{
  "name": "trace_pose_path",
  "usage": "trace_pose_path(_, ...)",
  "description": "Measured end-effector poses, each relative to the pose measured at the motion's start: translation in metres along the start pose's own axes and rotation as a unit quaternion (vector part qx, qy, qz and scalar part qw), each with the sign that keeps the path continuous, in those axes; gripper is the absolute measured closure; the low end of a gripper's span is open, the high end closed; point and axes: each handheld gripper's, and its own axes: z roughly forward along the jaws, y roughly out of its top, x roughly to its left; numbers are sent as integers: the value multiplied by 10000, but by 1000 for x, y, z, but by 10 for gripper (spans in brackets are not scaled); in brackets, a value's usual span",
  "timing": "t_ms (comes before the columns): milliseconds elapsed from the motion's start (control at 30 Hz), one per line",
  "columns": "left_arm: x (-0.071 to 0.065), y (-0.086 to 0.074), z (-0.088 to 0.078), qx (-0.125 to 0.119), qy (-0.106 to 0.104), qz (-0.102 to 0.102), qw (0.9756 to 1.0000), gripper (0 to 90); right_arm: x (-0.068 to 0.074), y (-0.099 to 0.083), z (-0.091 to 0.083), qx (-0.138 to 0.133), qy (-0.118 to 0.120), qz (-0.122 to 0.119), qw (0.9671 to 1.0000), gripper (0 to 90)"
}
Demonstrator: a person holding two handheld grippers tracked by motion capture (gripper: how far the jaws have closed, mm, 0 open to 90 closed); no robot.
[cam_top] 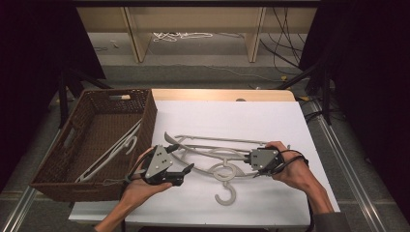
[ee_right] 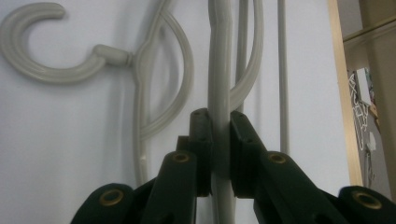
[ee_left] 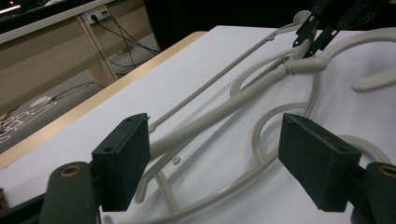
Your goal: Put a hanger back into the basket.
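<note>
Here right tool pinching hanger arm; left tool spread, seemingly above hangers.

Two grey hangers lie tangled on the table, one hanger in the single wicker basket, plus two grippers.

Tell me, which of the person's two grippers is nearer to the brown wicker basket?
Left. The left gripper hovers open just beside the basket, near its right wall. The right gripper is farther across the table, clamped on a hanger.

Wicker basket, white table, floor cables
</note>
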Motion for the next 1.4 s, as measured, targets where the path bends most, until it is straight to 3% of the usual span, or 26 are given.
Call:
trace_pose_path(67, -3, 5, 9, 172, -138, 137, 9997, 250, 2, 2, -3, -35, 15, -11, 10000, 820)
trace_pose_path(133, -5, 7, 13, 173, -141, 157, 9996, 269, 3, 3, -3, -64, 27, -62, 10000, 820)
trace_pose_path(167, -6, 11, 17, 211, -197, 270, 9992, 275, 5, 5, -6, -52, 25, -94, 9999, 820)
trace_pose_path(200, -10, 15, 23, 329, -388, 335, 9981, 273, 5, 6, -6, -54, 100, -121, 9999, 820)
trace_pose_path(233, -10, 15, 23, 329, -388, 335, 9981, 266, 7, 7, -8, -54, 40, -68, 10000, 820)
trace_pose_path(267, -10, 17, 25, 430, -514, 484, 9966, 264, 7, 7, -9, -90, -1, -158, 9998, 820)
trace_pose_path(300, -13, 19, 28, 394, -477, 510, 9968, 264, 7, 7, -9, -90, -1, -158, 9998, 820)
trace_pose_path(333, -15, 22, 31, 427, -554, 630, 9956, 282, 10, 8, -13, 52, 51, 20, 10000, 820)
trace_pose_path(367, -14, 23, 31, 484, -606, 781, 9939, 291, 11, 9, -13, 25, -14, -13, 10000, 820)
trace_pose_path(400, -16, 24, 32, 518, -611, 772, 9938, 300, 12, 10, -14, 27, 16, 9, 10000, 820)
trace_pose_path(500, -19, 27, 36, 678, -722, 1103, 9890, 344, 13, 12, -14, -47, 45, -54, 10000, 820)
trace_pose_path(600, -22, 30, 39, 830, -775, 1528, 9817, 377, 14, 14, -13, -41, 65, -48, 10000, 820)
trace_pose_path(633, -22, 30, 39, 830, -775, 1528, 9817, 387, 14, 14, -13, -41, 65, -48, 10000, 820)
trace_pose_path(667, -22, 31, 41, 932, -762, 1714, 9778, 402, 14, 15, -12, -21, 125, -76, 9999, 820)
trace_pose_path(767, -22, 30, 44, 1006, -935, 1669, 9764, 432, 15, 16, -12, -65, 122, -68, 9999, 820)
trace_pose_path(833, -23, 30, 46, 1017, -922, 1706, 9757, 444, 14, 17, -12, -90, 135, -78, 9998, 820)
trace_pose_path(867, -24, 29, 47, 1069, -873, 1819, 9736, 466, 15, 19, -12, -122, 176, -5, 9998, 820)
trace_pose_path(967, -26, 30, 48, 1106, -929, 1900, 9711, 539, 17, 21, -12, -99, 179, 1, 9998, 820)
trace_pose_path(1067, -27, 30, 49, 1199, -965, 1903, 9696, 600, 17, 22, -11, -114, 242, 17, 9996, 820)
trace_pose_path(1167, -28, 32, 49, 1296, -932, 2112, 9643, 625, 18, 23, -11, -90, 253, 58, 9996, 820)
trace_pose_path(1200, -28, 33, 49, 1299, -947, 2133, 9637, 643, 17, 23, -12, -115, 233, 1, 9997, 818)
trace_pose_path(1233, -29, 36, 47, 1306, -934, 2265, 9607, 675, 16, 21, -13, -138, 256, 107, 9995, 813)
trace_pose_path(1267, -29, 36, 47, 1306, -934, 2265, 9607, 693, 16, 21, -13, -138, 256, 107, 9995, 813)
trace_pose_path(1333, -30, 39, 45, 1299, -1009, 2439, 9557, 719, 15, 21, -14, -215, 209, 100, 9995, 806)
trace_pose_path(1367, -33, 42, 43, 1337, -1040, 2556, 9518, 746, 14, 21, -18, -229, 179, 107, 9995, 803)
trace_pose_path(1400, -33, 42, 43, 1337, -1040, 2556, 9518, 750, 14, 21, -18, -229, 179, 107, 9995, 803)
